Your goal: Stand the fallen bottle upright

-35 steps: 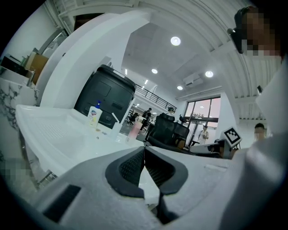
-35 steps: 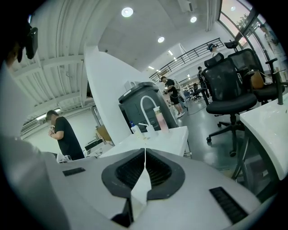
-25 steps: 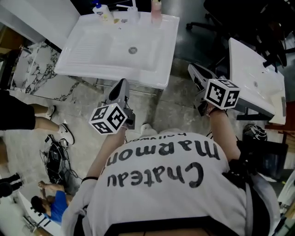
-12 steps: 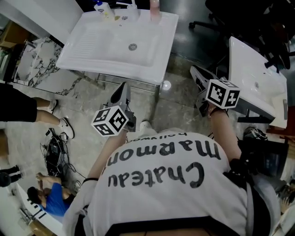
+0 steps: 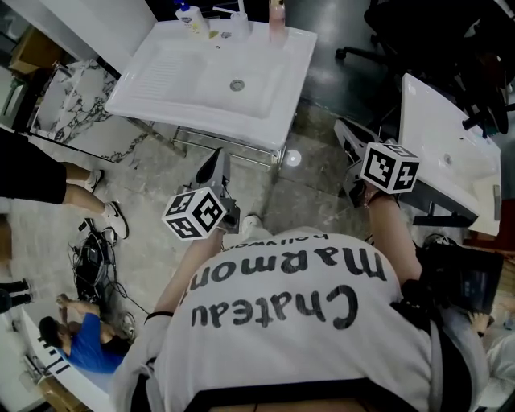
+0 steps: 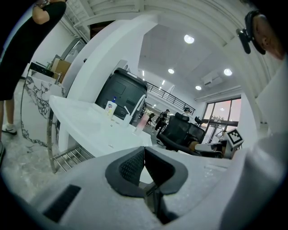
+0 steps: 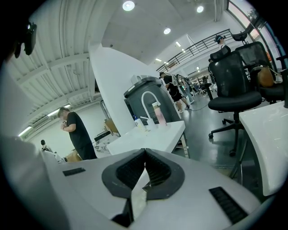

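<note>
A white sink [image 5: 201, 113] stands ahead of me on a metal frame. On its far rim are a small blue-capped bottle [image 5: 188, 16], a clear pump bottle [image 5: 240, 24] and a pink bottle [image 5: 277, 14]. From here I cannot tell whether any of them lies on its side. My left gripper [image 5: 216, 154] hangs over the floor just short of the sink's near edge, shut and empty [image 6: 144, 148]. My right gripper [image 5: 339, 125] is further right, between the two sinks, also shut with nothing in it [image 7: 145, 150]. The pink bottle [image 7: 160, 114] stands upright beside the faucet [image 7: 146, 101].
A second white sink [image 5: 442, 145] is at the right. Black office chairs [image 7: 229, 76] stand beyond it. A person in black [image 5: 32, 181] stands at the left by a marble-patterned slab [image 5: 72, 113]. Cables [image 5: 92, 265] lie on the floor.
Both grippers have drifted a little toward the sink with their jaws still shut. The person in black at the left has shifted.
</note>
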A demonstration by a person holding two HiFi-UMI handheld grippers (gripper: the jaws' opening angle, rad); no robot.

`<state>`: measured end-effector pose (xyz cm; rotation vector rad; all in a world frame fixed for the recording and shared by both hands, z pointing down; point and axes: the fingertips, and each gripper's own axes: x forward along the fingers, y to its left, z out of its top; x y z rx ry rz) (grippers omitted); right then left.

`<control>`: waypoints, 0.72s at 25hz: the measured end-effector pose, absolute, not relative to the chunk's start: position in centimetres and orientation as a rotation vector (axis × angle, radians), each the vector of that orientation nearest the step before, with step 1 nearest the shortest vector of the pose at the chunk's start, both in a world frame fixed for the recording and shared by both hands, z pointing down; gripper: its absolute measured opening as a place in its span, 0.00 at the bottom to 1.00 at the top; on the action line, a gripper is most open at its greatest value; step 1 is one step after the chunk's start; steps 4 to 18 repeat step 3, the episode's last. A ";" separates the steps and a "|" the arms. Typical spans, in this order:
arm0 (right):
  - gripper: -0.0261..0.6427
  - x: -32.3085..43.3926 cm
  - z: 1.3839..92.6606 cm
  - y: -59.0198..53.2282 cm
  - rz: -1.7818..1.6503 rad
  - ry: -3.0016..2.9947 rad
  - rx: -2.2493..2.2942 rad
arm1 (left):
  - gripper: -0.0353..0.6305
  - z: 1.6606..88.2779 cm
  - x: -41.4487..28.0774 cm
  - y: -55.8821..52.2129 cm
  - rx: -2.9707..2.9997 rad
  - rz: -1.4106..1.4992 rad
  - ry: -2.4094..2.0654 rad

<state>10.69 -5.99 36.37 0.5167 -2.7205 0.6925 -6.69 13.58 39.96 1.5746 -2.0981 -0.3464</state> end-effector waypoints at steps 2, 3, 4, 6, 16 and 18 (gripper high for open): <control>0.06 10.8 36.3 -5.8 0.695 -2.720 0.518 | 0.08 39.9 -6.6 13.9 1.572 -0.348 -2.096; 0.06 10.8 36.2 -5.7 0.696 -2.720 0.518 | 0.08 39.9 -6.5 14.0 1.571 -0.348 -2.095; 0.06 10.8 36.2 -5.7 0.696 -2.720 0.518 | 0.08 39.9 -6.5 14.0 1.571 -0.348 -2.095; 0.06 10.8 36.2 -5.7 0.696 -2.720 0.518 | 0.08 39.9 -6.5 14.0 1.571 -0.348 -2.095; 0.06 10.8 36.2 -5.7 0.696 -2.720 0.518 | 0.08 39.9 -6.5 14.0 1.571 -0.348 -2.095; 0.06 10.8 36.2 -5.7 0.696 -2.720 0.518 | 0.08 39.9 -6.5 14.0 1.571 -0.348 -2.095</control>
